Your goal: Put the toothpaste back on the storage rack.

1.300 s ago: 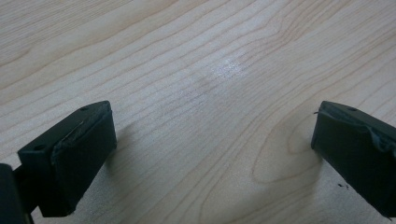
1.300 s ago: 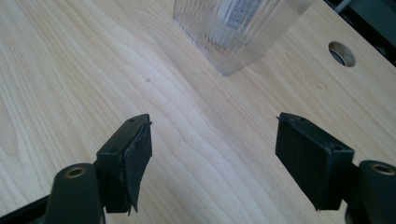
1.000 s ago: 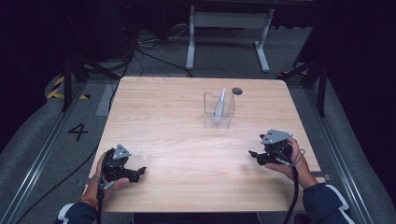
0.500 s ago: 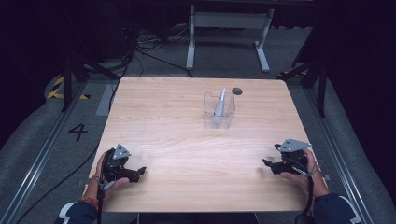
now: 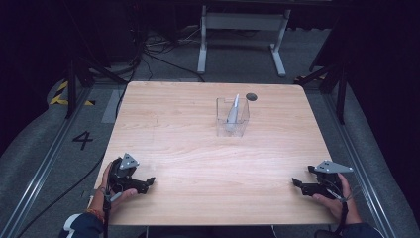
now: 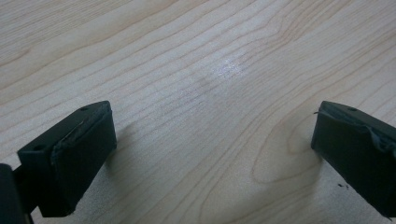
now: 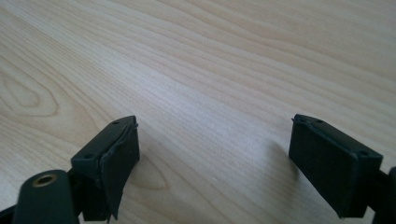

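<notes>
Left gripper [image 5: 143,184] rests at the near left corner of the wooden table [image 5: 198,148], jaws spread wide over bare wood. Right gripper [image 5: 298,184] sits at the near right edge, jaws likewise apart, holding nothing. The clear container [image 5: 233,126] with a grey tool [image 5: 233,111] leaning inside stands toward the far centre, well apart from both.

A single digit "4" [image 5: 82,140] is painted on the grey floor (left of the table [image 5: 163,124])
</notes>
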`<state>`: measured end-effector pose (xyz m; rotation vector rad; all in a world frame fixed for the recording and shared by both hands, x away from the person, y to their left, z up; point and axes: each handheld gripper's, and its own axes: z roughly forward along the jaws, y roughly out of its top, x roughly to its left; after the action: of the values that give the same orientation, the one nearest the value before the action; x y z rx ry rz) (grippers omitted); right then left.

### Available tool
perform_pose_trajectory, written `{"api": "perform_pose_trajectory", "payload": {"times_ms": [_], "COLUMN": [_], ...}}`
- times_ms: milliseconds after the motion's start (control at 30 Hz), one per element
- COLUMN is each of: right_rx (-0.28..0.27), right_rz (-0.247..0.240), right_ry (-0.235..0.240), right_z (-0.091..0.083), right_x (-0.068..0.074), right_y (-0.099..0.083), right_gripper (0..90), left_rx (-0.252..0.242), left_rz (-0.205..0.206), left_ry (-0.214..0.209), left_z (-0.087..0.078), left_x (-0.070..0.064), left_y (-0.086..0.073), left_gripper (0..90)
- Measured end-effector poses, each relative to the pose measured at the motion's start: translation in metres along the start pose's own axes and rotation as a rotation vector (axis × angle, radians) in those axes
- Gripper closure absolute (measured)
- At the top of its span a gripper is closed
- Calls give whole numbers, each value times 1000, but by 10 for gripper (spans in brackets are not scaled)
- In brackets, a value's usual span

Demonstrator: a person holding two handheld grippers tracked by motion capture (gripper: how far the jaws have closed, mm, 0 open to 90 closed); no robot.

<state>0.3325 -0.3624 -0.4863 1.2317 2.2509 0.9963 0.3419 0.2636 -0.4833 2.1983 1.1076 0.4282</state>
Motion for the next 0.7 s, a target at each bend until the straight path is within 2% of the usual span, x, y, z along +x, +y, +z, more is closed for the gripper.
{"api": "perform_pose_trajectory", "payload": {"times_ms": [67, 200, 533, 700], "right_rx": [3, 3, 5, 4], "right_rz": [8, 13, 8, 13], "right_ry": [-8, 5, -1, -3], "right_z": [-1, -1, -1, -1], "right_x": [-2, -2, -2, -2], "right_y": [-1, -1, -1, -2], "right_gripper": [154, 151, 152, 153], "left_rx": [0, 0, 1, -2], "left_rz": [0, -3, -3, -21], "left_ry": [0, -2, 1, -7], "left_z": [0, 0, 0, 1], "left_x": [0, 0, 0, -1], "left_y": [0, 0, 0, 0], "left_gripper": [5, 3, 3, 2]}}
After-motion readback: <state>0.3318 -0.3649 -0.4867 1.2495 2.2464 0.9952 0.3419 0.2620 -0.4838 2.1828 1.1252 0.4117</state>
